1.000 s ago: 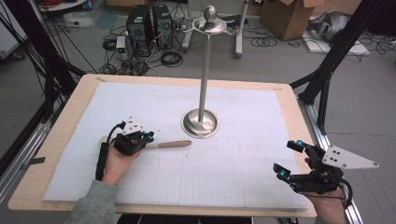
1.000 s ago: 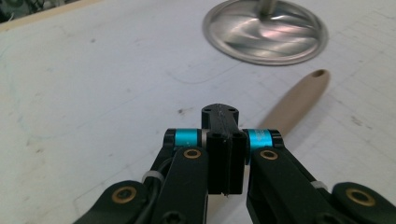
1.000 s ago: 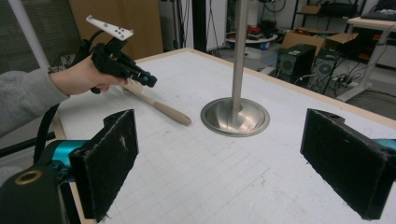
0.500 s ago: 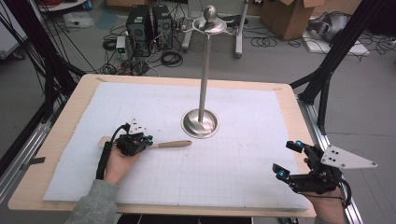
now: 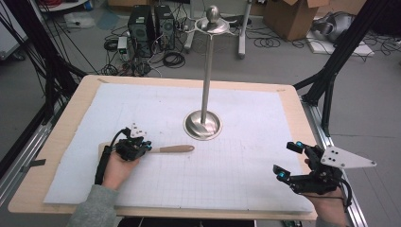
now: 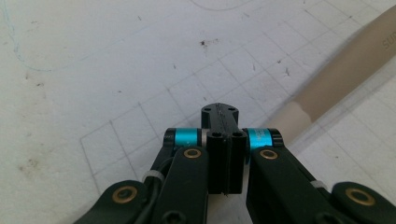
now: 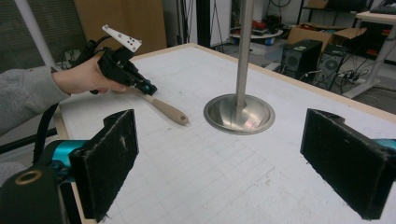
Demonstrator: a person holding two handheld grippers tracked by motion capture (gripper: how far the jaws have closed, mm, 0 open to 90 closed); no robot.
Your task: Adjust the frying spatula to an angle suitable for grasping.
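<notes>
A wooden utensil with a pale handle (image 5: 176, 149) lies on the white gridded mat, left of the metal stand's round base (image 5: 202, 125). My left gripper (image 5: 147, 147) rests low over the utensil's near end, held by a hand in a grey sleeve. In the left gripper view its jaws (image 6: 219, 112) are pressed together with nothing seen between them; the handle (image 6: 336, 74) runs off to the upper right from beneath the right finger. My right gripper (image 5: 288, 161) stands wide open at the mat's front right corner, its pads (image 7: 112, 163) empty, facing the stand (image 7: 238, 114) and the left gripper (image 7: 150, 88).
The stand's tall pole (image 5: 206, 71) rises from mid-table to a dish and ball top. The white mat (image 5: 142, 104) covers a wooden table (image 5: 61, 142). Computers, cables and boxes lie on the floor beyond the far edge.
</notes>
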